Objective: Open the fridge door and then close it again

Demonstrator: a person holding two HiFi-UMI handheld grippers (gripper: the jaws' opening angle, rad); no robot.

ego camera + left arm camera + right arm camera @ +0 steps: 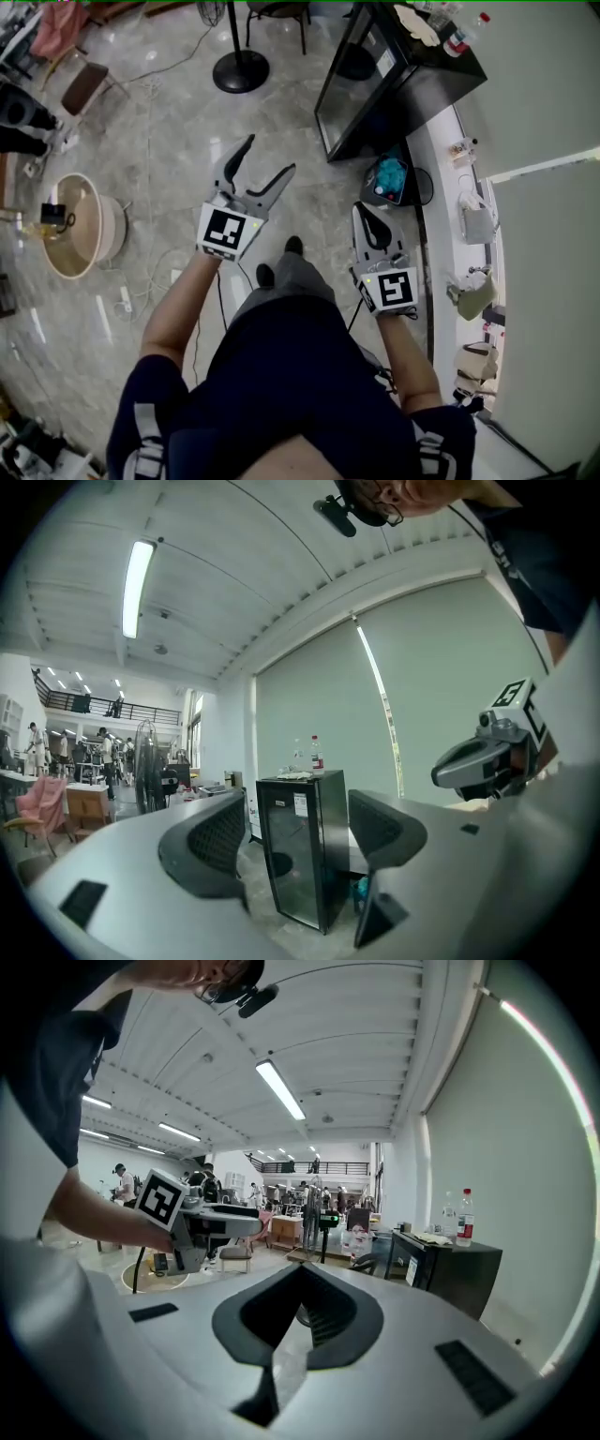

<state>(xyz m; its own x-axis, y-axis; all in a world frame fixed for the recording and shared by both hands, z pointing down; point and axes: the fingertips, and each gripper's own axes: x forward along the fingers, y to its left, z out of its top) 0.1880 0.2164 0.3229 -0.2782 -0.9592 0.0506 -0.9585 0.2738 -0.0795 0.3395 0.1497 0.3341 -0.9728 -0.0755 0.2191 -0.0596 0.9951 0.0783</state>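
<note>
Our own dark navy clothing [281,394] fills the bottom of the head view, and just beyond it we hold both tools out over the grey marbled floor [159,131]. Our left claw [270,157] stands wide with nothing between its jaws. Our right claw [364,212] is pressed together and empty. Well apart from both, ahead and to the right against the pale wall, stands the small black fridge [412,66], with a clear plastic bottle with a red cap [317,754] on top. Its tinted glass door [289,855] looks fully shut in the left gripper view, and neither claw touches it. We judge that nothing of the task shows as done: we have yet to reach the fridge, pull the door open and swing it shut again.
</note>
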